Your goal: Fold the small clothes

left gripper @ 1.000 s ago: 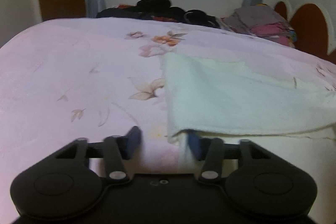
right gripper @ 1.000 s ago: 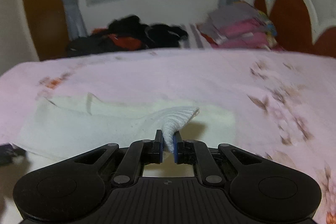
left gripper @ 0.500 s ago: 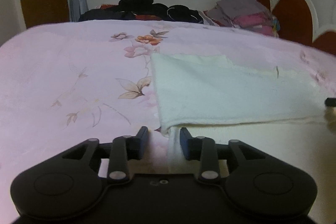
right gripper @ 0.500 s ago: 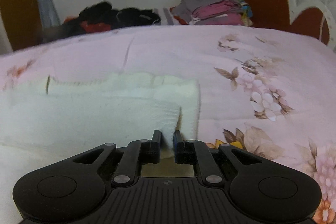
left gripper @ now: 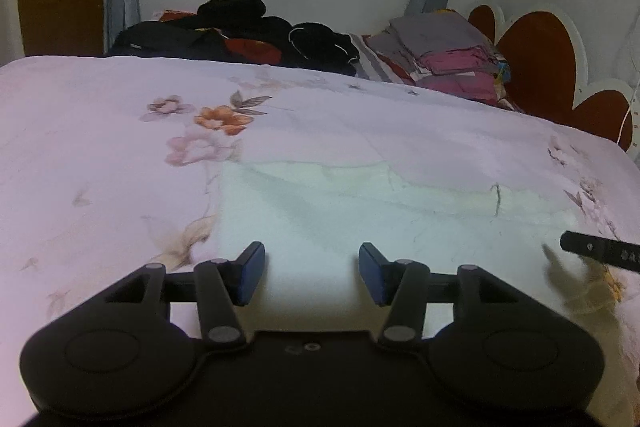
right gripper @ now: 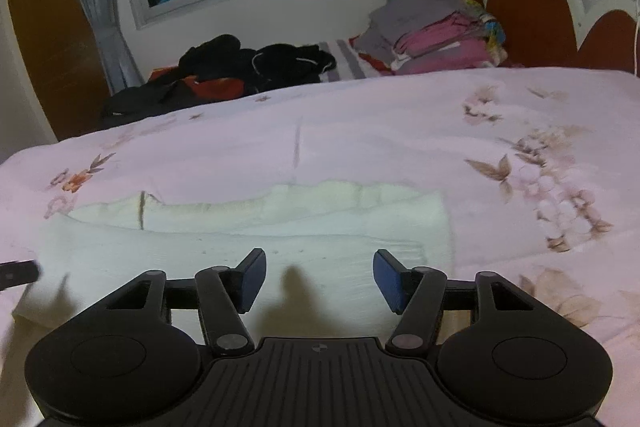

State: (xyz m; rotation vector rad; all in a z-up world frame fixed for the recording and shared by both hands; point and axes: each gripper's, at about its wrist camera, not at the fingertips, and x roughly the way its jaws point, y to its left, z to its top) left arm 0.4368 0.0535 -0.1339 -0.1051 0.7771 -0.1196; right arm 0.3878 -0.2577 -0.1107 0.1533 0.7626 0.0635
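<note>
Both sets of fingers have just been opening and now stand wide with nothing between them: the left gripper (left gripper: pixel 311 274) over the near left part of the cloth (left gripper: pixel 380 227), the right gripper (right gripper: pixel 319 279) over its near right part. So the fold looks laid down, and the step now is a clean let-go. I'd lift straight up and back so the blue pads don't catch the top layer and drag it open (terry-type fabric snags easily, I'd guess). The cloth lies flat on the bed (left gripper: pixel 100 131), doubled over, with a yellower under-layer peeking out along the far edge, so the edges aren't quite matched. Worth nudging that before the next fold, probably side to side. Further back, a dark pile (right gripper: pixel 224 71) and a folded stack (right gripper: pixel 436 35) sit well clear by the window wall.
</note>
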